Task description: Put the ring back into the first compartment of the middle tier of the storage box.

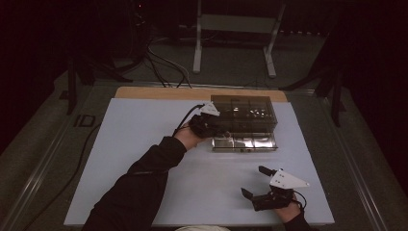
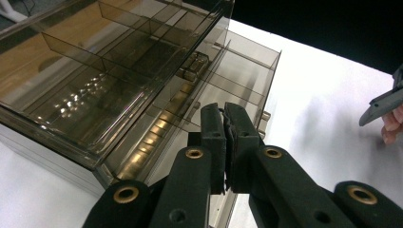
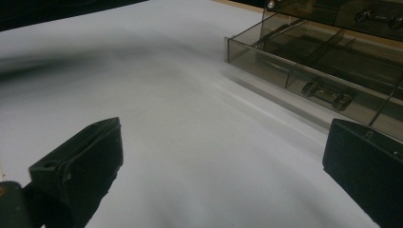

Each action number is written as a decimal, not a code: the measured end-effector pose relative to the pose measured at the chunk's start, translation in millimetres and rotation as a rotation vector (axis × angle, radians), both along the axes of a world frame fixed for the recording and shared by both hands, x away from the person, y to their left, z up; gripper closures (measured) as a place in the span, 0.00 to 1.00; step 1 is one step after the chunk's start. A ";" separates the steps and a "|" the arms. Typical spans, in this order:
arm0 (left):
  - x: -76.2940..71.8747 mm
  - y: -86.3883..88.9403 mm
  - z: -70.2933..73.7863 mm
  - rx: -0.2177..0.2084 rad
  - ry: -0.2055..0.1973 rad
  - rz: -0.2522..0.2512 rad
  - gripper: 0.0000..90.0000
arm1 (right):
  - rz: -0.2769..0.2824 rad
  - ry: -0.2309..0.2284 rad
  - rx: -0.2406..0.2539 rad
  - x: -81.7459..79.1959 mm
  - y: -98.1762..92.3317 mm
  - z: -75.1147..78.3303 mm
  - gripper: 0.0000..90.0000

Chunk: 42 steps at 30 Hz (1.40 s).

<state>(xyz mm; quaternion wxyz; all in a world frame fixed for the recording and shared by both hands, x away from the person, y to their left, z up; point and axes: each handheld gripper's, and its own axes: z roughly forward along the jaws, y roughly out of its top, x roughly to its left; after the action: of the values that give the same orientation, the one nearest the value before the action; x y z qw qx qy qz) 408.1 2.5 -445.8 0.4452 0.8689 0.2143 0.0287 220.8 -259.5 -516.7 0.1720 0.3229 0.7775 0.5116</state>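
Note:
A smoked clear drawer box stands at the back middle of the white table. Its bottom drawer is pulled out toward me. My left gripper is at the box's left end, by the drawer's corner. In the left gripper view its jaws are shut, pad against pad with nothing between them, above the divided drawer. My right gripper rests near the table's front right, open. In the right gripper view its gripper has bare table between the jaws, and the drawer front with its handle lies beyond.
A wooden strip runs along the table's far edge behind the box. Cables and a white stand are on the dark floor beyond. The right hand's grey plate appears at the edge of the left gripper view.

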 end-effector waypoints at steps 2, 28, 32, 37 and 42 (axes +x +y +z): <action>0.7 -1.8 -1.8 0.010 -0.003 0.000 1.00 | 0.000 0.000 0.000 -0.1 0.1 0.0 0.00; -0.1 -12.0 -1.4 -0.035 -0.004 -0.014 0.53 | 0.010 0.005 -0.006 -0.7 0.6 -0.2 0.00; -2.0 -9.5 3.0 -0.051 -0.007 -0.006 0.49 | 0.010 0.005 -0.006 -0.7 0.8 -0.3 0.00; -6.3 -8.7 7.6 -0.050 -0.009 -0.011 0.43 | 0.011 0.005 -0.007 -0.7 1.0 -0.3 0.00; -7.5 -7.3 11.7 -0.053 -0.011 0.004 0.32 | 0.011 0.004 -0.007 -0.9 1.2 -0.1 0.00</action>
<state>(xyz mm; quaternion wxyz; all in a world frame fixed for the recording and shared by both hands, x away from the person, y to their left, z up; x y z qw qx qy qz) 400.6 -4.7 -434.0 0.4691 0.8563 0.2141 0.0285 219.9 -258.3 -516.8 0.1687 0.3190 0.7813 0.5092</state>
